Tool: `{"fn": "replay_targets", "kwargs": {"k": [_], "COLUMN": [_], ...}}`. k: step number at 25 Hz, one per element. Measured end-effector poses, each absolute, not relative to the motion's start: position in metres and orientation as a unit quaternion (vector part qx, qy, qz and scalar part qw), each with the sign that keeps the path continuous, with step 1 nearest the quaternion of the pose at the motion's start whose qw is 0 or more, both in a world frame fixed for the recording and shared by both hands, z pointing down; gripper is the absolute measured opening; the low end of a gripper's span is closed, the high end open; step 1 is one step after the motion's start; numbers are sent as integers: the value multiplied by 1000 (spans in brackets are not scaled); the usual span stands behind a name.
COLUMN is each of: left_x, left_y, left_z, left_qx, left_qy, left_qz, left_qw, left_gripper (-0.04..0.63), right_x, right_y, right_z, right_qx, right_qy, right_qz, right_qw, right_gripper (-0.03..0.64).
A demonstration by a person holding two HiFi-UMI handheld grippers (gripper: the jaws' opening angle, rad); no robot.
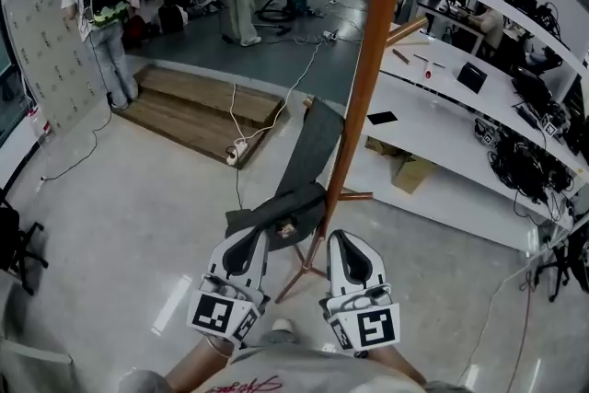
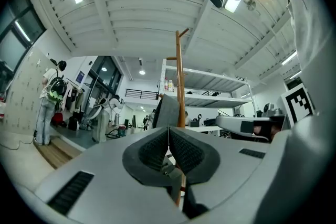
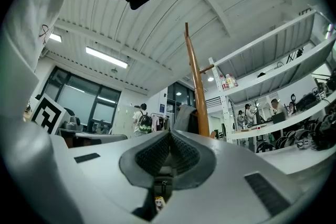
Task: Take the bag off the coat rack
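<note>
No legible text anywhere. Red script on the person's shirt (image 1: 247, 385) is cut off and unreadable. Square markers on the left gripper (image 1: 256, 235) and right gripper (image 1: 339, 237) show black-and-white patterns only, no letters.

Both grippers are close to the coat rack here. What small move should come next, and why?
Probably open the left gripper and ease it toward the grey bag, which hangs on the coat rack. Both it and the right gripper have their jaws together on nothing.
</note>
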State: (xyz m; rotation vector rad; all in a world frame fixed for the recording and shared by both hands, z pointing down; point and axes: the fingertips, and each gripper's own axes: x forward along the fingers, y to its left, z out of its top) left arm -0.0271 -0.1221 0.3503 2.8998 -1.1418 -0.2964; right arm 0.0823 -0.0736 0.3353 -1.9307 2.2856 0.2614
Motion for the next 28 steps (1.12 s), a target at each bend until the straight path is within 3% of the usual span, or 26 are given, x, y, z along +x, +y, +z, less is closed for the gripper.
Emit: {"fn": "replay_targets", "kwargs": {"k": [10, 12, 14, 17, 24, 28], "left_x": [13, 22, 32, 47, 79, 85], "left_y": [-182, -190, -197, -206, -225, -229], "left_z": [341, 340, 340, 334, 317, 319], "left_qx": [937, 941, 945, 952, 965, 978], "left_qy": [-343, -334, -324, -305, -261, -205], "left_qz": [-58, -51, -43, -34, -4, 12], "left_qw": [3, 5, 11, 16, -4, 24], "left_gripper": [20, 60, 144, 189, 259, 275], "right_x": [94, 95, 96, 100, 108, 110], "right_y": [-119, -122, -125, -129, -137, -138], "right_z": [333, 333, 334, 333, 334, 332], "right_qx": [-646, -641, -636, -631, -628, -625], "right_qy": [756, 761, 766, 770, 773, 775], "right_qz": [78, 76, 73, 73, 67, 71], "right_qw": [65, 63, 61, 62, 61, 61], "right_gripper": [17, 17, 17, 18, 17, 17]}}
